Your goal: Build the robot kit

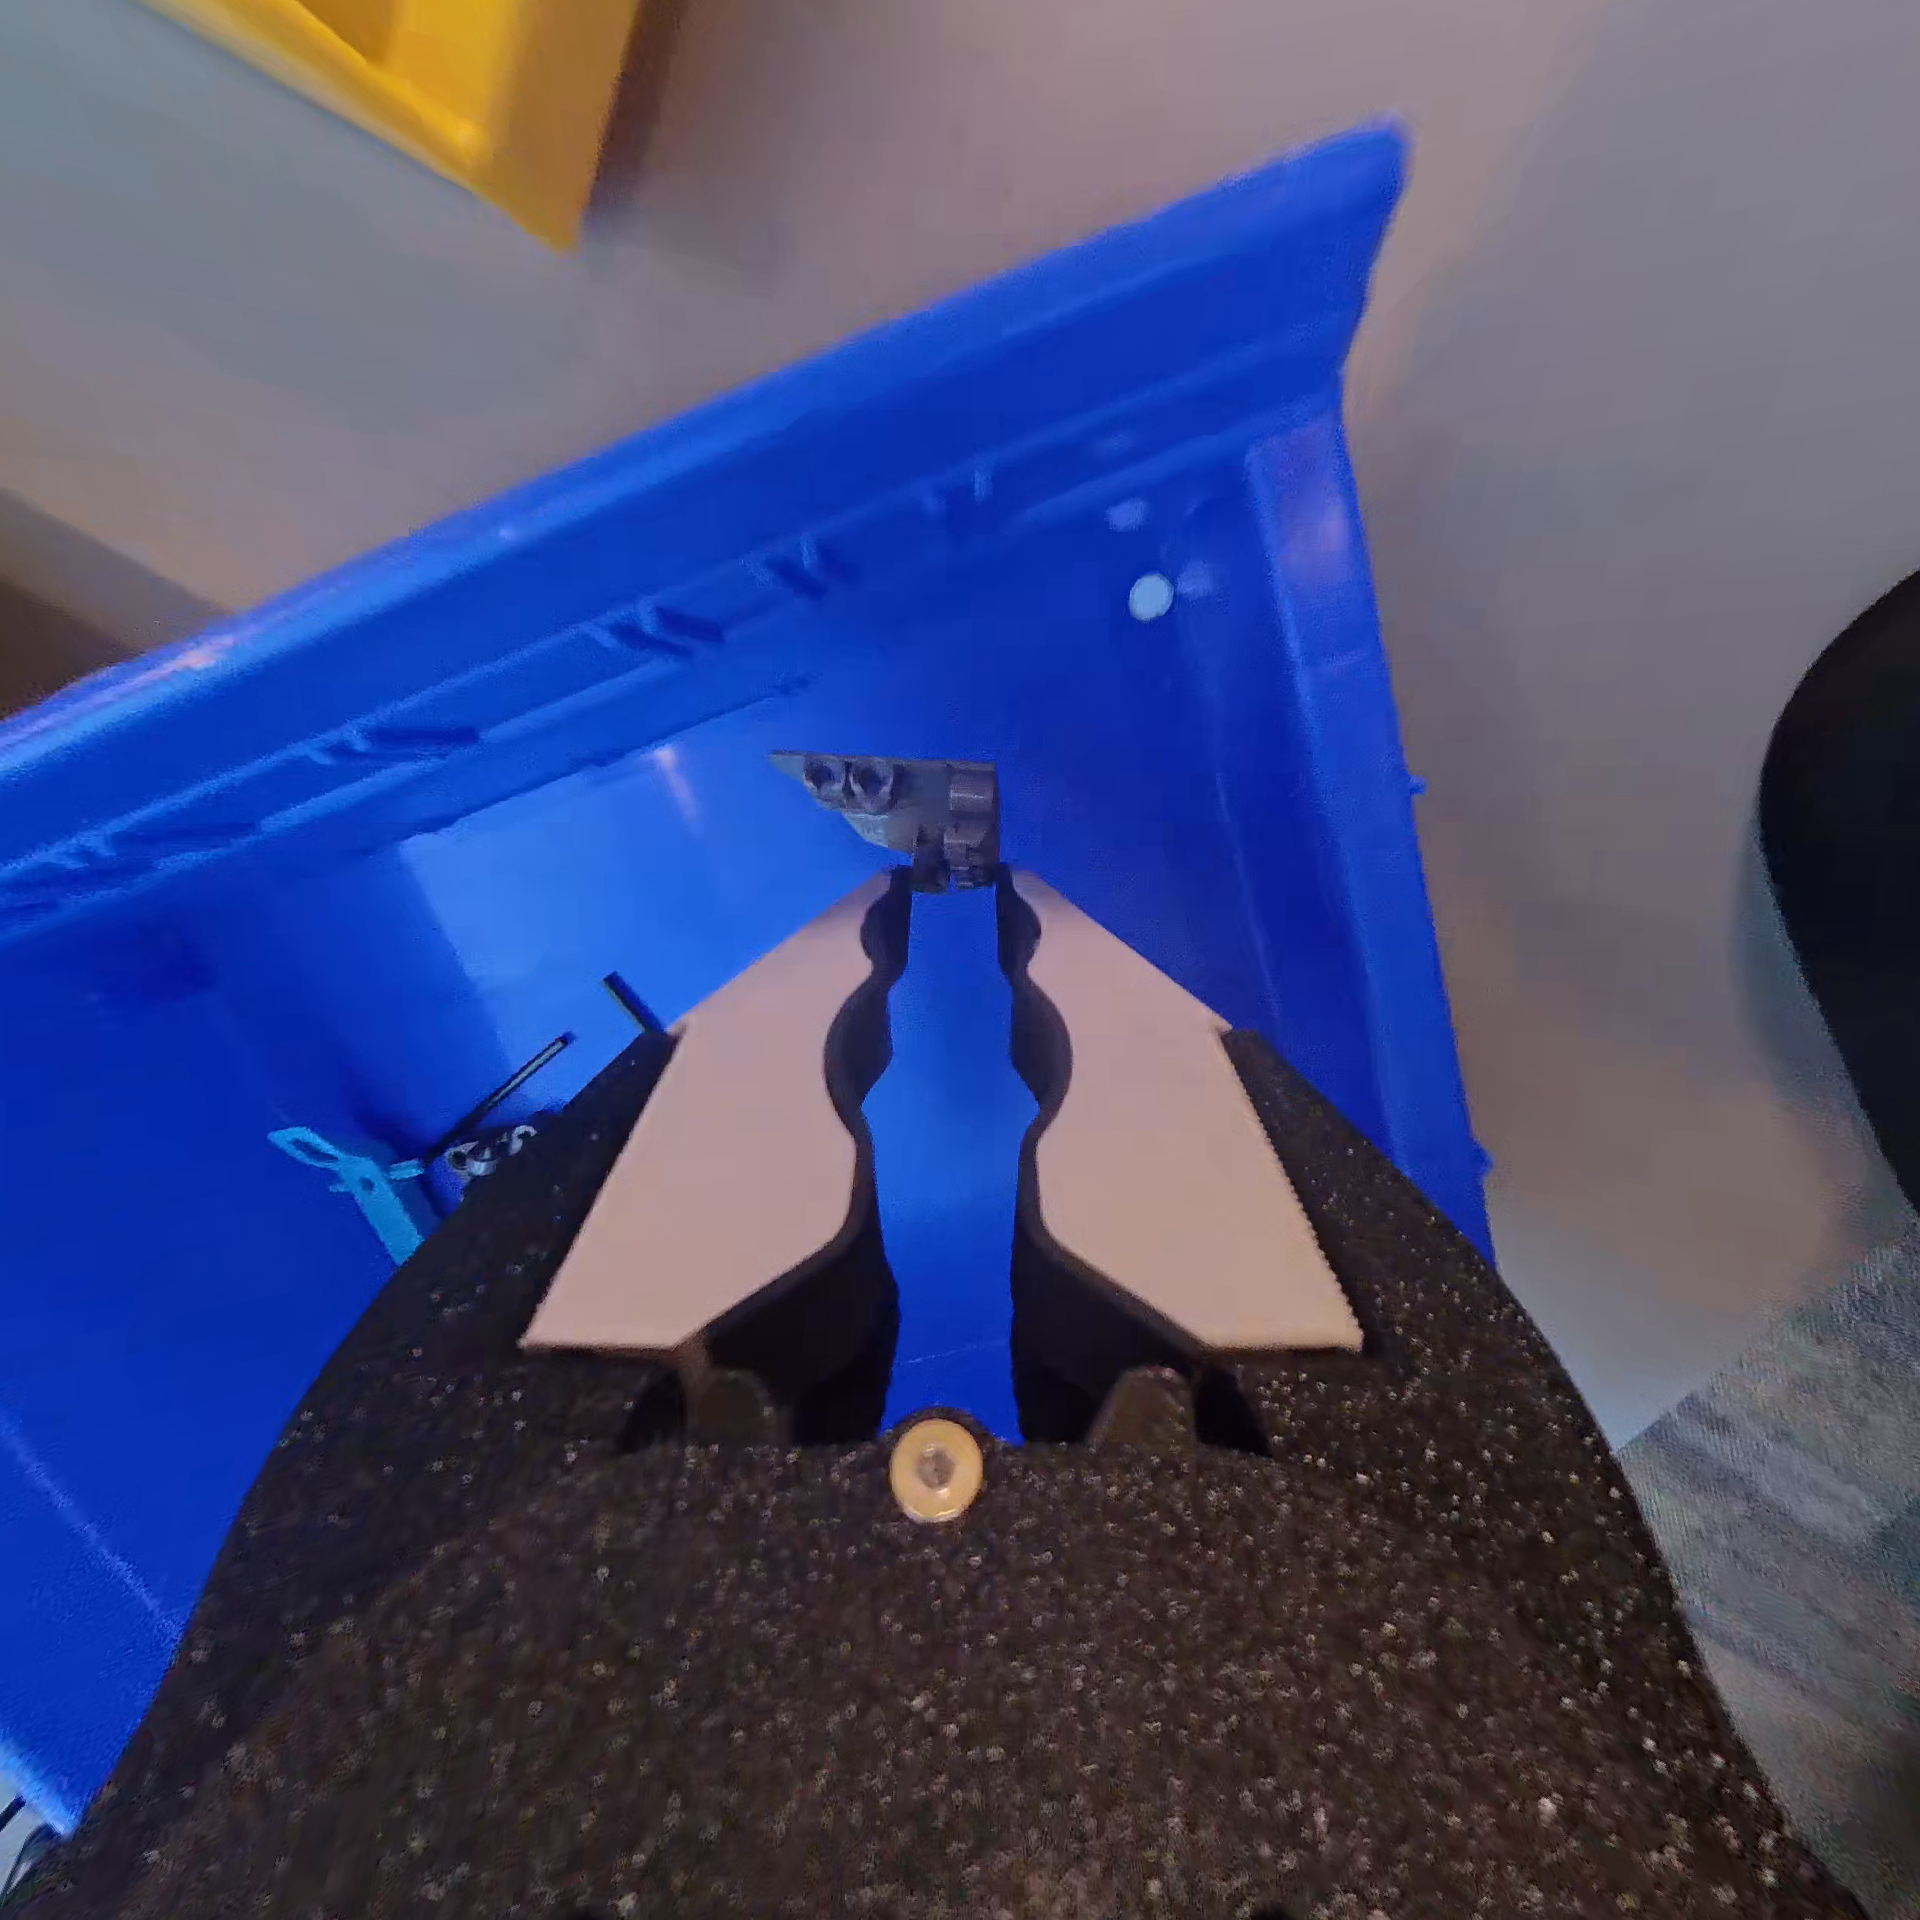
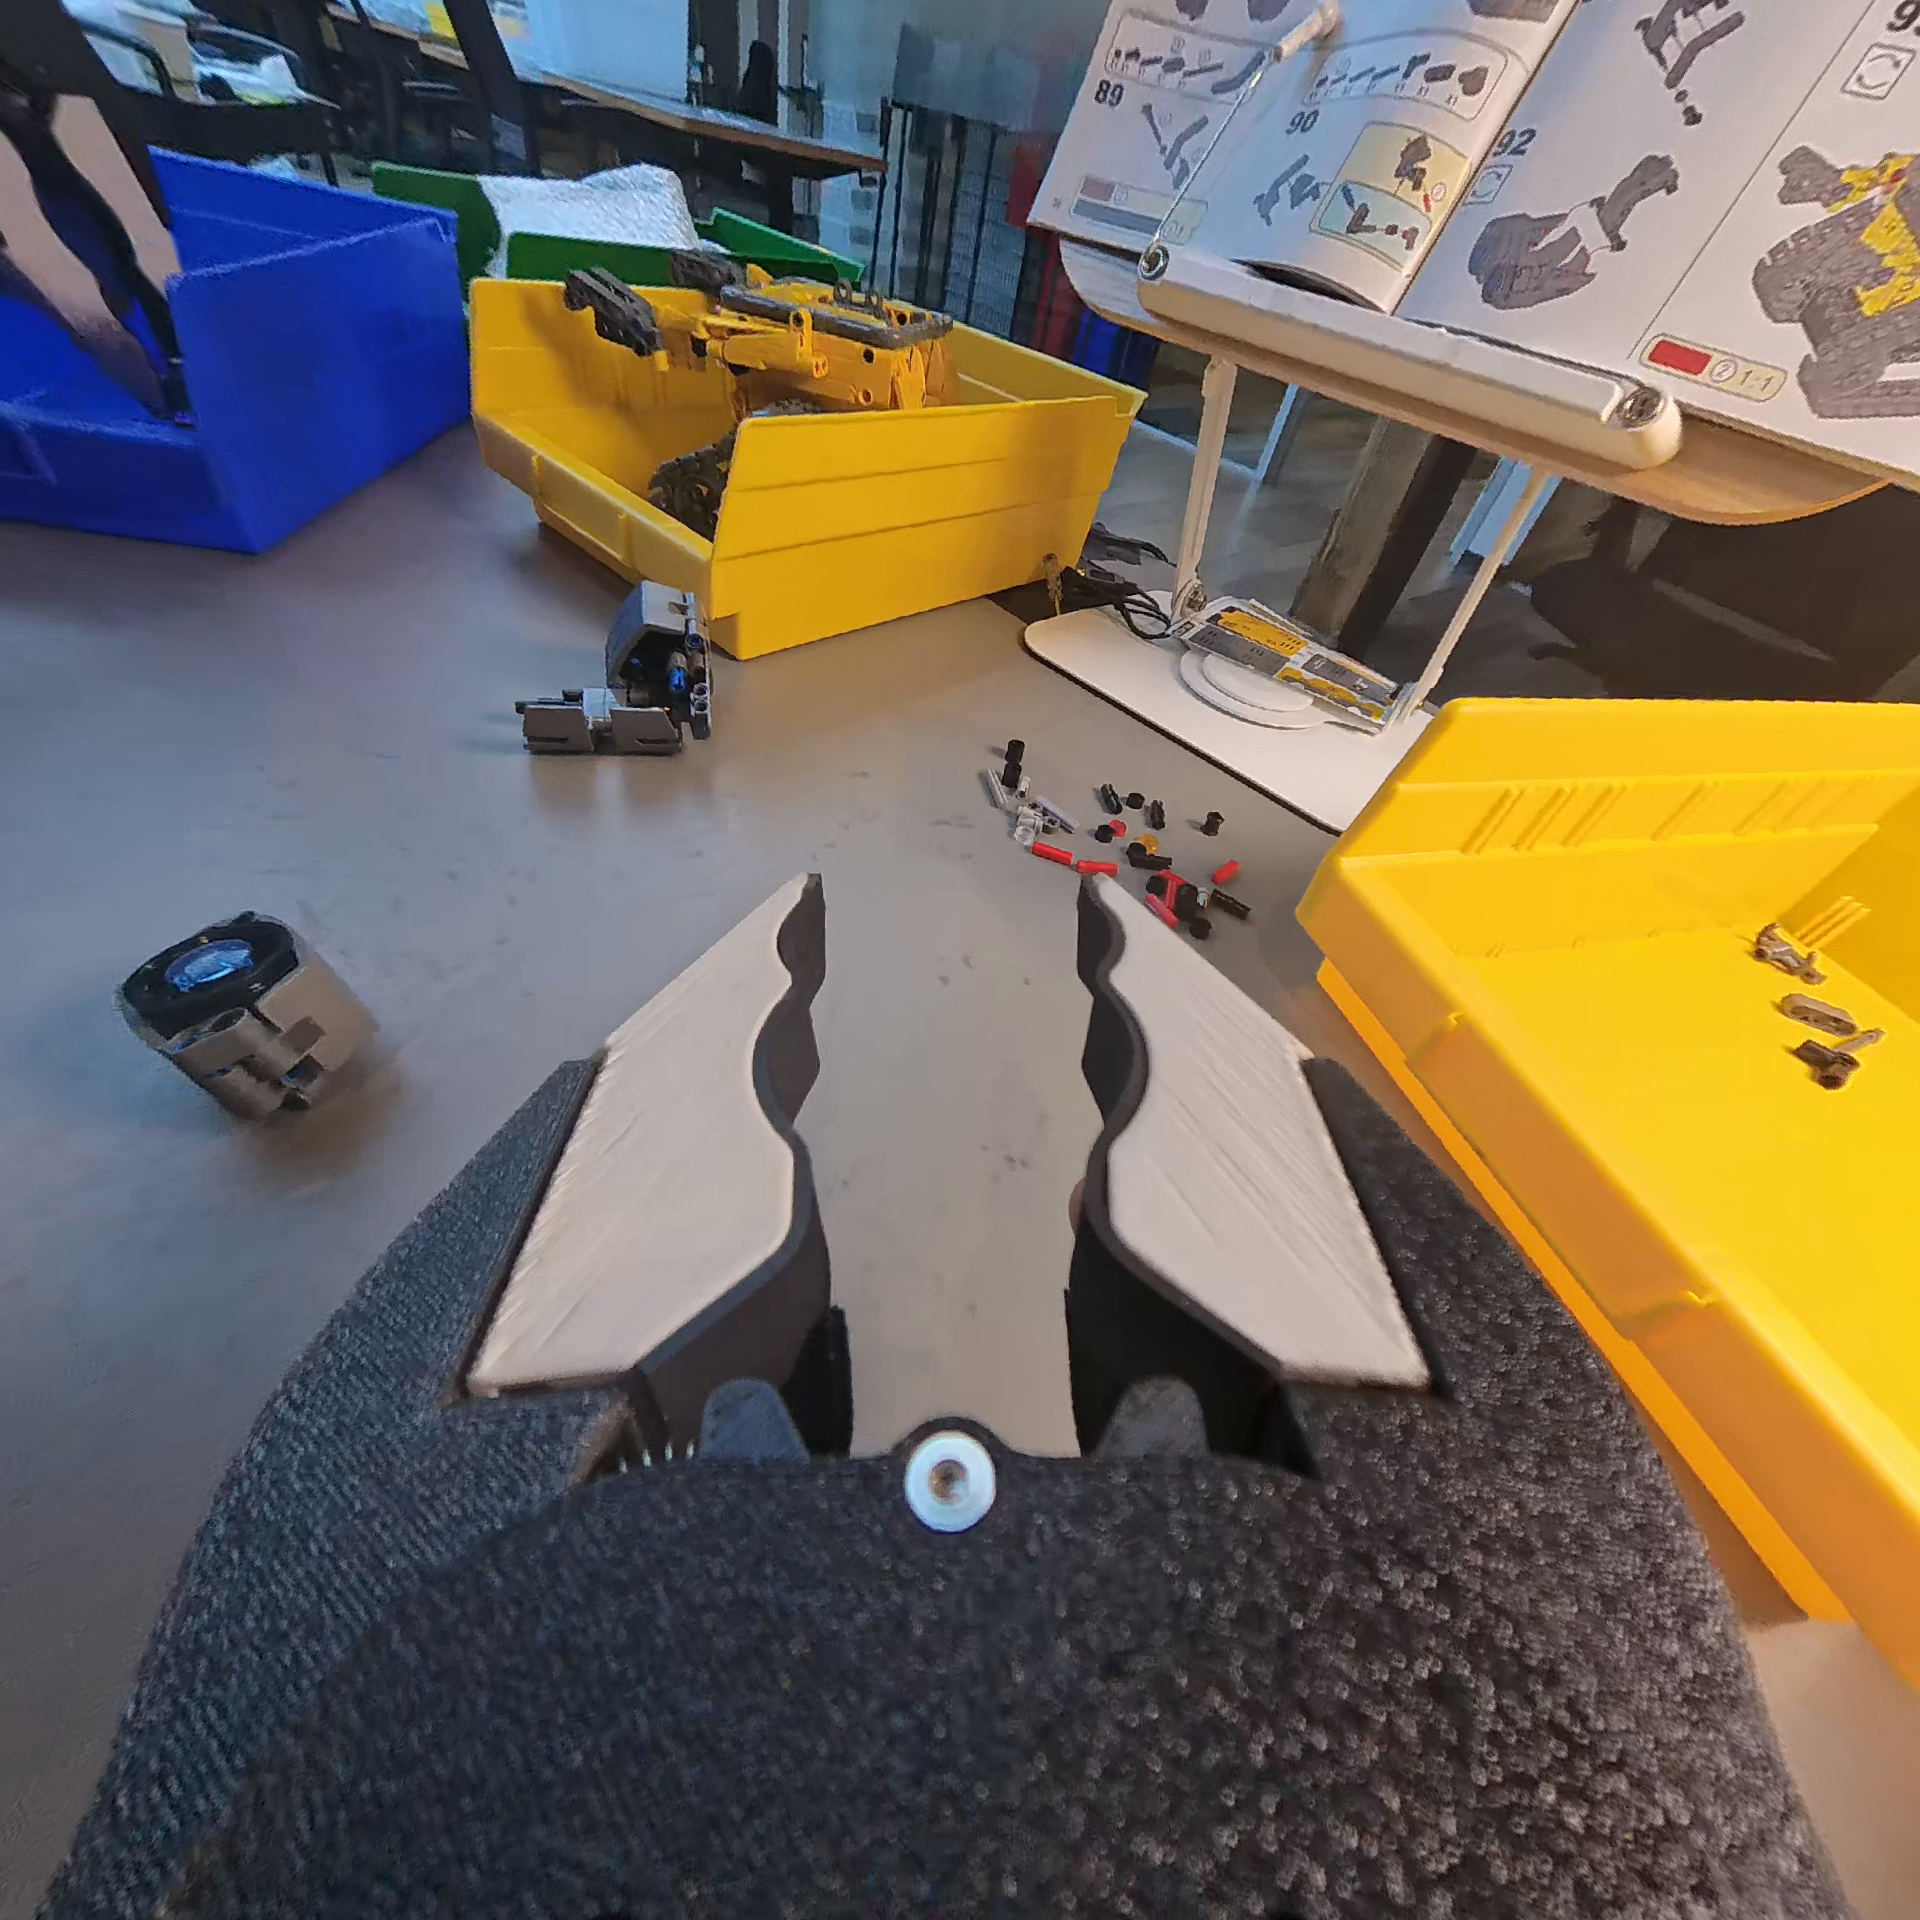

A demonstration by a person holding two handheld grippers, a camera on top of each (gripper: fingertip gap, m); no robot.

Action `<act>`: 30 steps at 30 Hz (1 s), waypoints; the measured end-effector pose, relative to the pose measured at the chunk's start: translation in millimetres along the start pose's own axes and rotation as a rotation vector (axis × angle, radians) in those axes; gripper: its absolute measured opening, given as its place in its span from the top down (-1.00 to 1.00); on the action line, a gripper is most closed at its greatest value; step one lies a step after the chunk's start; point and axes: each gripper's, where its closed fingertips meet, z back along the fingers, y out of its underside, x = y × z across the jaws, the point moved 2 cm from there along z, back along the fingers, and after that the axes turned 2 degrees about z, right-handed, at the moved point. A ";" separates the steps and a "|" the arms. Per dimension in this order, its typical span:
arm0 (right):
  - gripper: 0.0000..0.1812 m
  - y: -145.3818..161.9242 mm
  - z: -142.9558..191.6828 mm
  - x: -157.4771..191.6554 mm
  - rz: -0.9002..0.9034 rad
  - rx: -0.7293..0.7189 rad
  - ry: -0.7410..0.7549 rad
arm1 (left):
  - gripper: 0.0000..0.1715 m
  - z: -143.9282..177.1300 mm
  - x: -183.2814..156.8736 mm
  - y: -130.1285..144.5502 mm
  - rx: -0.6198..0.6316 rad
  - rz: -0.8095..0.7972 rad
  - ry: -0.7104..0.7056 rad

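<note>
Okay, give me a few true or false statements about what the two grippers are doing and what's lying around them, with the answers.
1. The left gripper pinches a small grey part over the blue bin. True.
2. The right gripper holds a red pin. False: it is open and empty above the table.
3. Loose small pieces lie on the table. True.
4. The half-built yellow model sits in the blue bin. False: it sits in a yellow bin.
</note>
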 end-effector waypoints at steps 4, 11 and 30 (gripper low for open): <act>0.48 -17.9 -2.6 15.5 -0.019 -0.060 -0.058 | 0.82 48.9 -34.2 -59.2 -0.322 -0.033 -0.044; 0.39 -82.4 -26.8 75.7 -0.193 -0.162 -0.170 | 0.82 35.6 -133.3 -204.8 -0.749 -0.116 -0.099; 0.83 1.0 0.2 78.7 -0.516 0.368 -0.631 | 0.76 -22.5 -186.5 -268.5 -0.823 -0.062 0.161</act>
